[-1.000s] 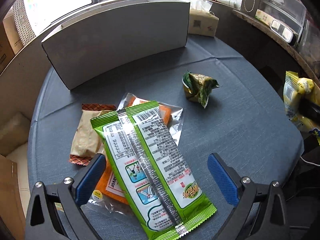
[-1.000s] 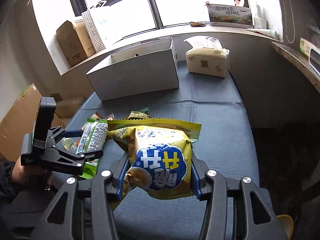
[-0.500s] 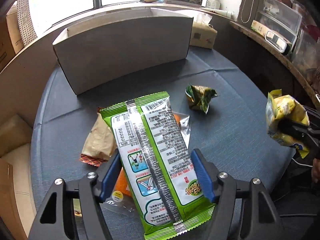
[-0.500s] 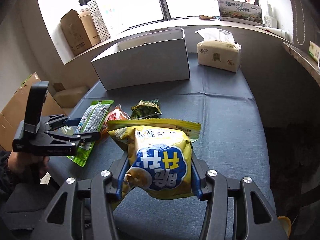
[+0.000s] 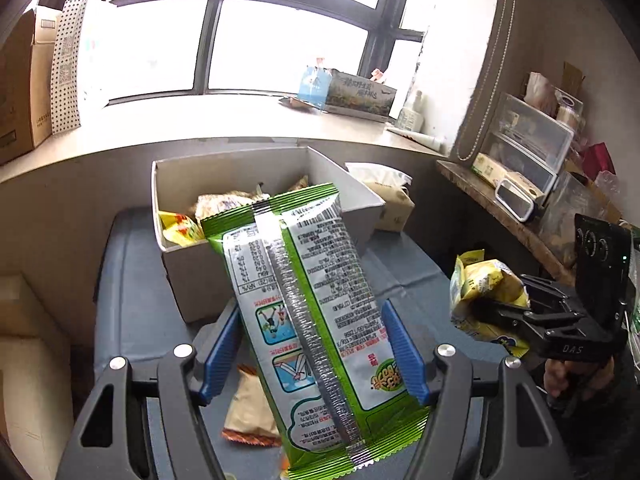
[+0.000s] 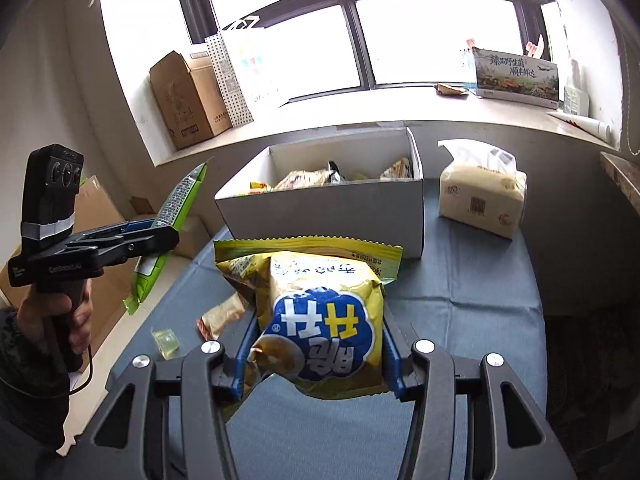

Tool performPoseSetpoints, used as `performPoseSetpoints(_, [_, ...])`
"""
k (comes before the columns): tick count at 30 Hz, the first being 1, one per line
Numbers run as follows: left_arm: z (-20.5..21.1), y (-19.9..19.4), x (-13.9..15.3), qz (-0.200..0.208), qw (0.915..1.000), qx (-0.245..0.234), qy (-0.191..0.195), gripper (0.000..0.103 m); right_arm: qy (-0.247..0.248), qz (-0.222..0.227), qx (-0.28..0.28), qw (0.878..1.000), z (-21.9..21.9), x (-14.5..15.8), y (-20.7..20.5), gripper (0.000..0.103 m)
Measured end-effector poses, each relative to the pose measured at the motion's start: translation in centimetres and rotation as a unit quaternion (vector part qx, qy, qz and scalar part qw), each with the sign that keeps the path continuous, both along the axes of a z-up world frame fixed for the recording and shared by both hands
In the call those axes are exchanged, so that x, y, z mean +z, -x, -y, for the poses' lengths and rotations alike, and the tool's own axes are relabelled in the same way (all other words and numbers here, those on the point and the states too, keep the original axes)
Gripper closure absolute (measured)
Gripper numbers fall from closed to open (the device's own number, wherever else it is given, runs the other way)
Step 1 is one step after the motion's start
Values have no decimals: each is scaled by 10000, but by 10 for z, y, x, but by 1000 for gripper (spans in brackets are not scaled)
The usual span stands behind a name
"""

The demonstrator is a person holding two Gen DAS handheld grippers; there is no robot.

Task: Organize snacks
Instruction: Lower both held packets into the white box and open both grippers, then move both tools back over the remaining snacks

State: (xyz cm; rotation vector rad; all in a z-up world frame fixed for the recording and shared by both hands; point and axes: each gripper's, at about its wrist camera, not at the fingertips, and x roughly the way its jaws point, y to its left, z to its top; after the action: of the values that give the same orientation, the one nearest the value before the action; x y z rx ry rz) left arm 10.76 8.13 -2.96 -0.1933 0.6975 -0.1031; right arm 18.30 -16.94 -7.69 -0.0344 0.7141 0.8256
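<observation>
Left claw (image 5: 312, 344): I had it clamped on the green snack packet (image 5: 308, 300), lifted off the bench (image 5: 136, 288).
Right claw (image 6: 316, 352): gripped the yellow chip bag (image 6: 320, 316), short of the white box (image 6: 324, 216).

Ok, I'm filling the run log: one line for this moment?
left gripper: holds green packet | right gripper: holds yellow bag | white box: partly filled
</observation>
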Motion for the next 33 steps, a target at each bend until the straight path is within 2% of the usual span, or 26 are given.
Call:
performPoseSetpoints(5, [-25, -56, 29, 134, 9993, 337, -24, 29, -362, 176, -246, 9989, -28, 37, -59, 48])
performPoseSetpoints(8, [-29, -89, 36, 103, 9990, 334, -274, 29, -475, 85, -492, 9976, -47, 49, -103, 48])
performPoseSetpoints(14, [-41, -158, 28, -221, 9975, 545, -395, 29, -220, -320, -744, 9965, -97, 43, -179, 48])
performPoseSetpoints(19, [-49, -192, 18, -364, 9945, 763, -612, 28, -13, -444, -926, 9947, -114, 34, -213, 47])
performPoseSetpoints(21, [-55, -201, 12, -517, 9929, 865, -639, 18, 2, -506, -1008, 9936, -116, 31, -220, 42])
performPoseSetpoints(22, [-58, -204, 8, -630, 9915, 925, -666, 13, -45, -582, -972, 9935, -117, 30, -223, 34])
performPoseSetpoints(23, [-62, -205, 4, -726, 9894, 1036, -712, 0, -121, -696, -928, 9932, -118, 29, -227, 12])
performPoseSetpoints(24, [-64, -203, 1, -735, 9882, 1116, -743, 0, -200, -772, -951, 9923, -118, 28, -229, 2])
performPoseSetpoints(30, [-81, -176, 0, -655, 9886, 1258, -510, 0, -212, -475, -953, 9941, -115, 30, -217, 0])
performPoseSetpoints(33, [-84, -159, 4, -560, 9893, 1257, -493, 0, -239, -463, -726, 9960, -115, 33, -202, 0])
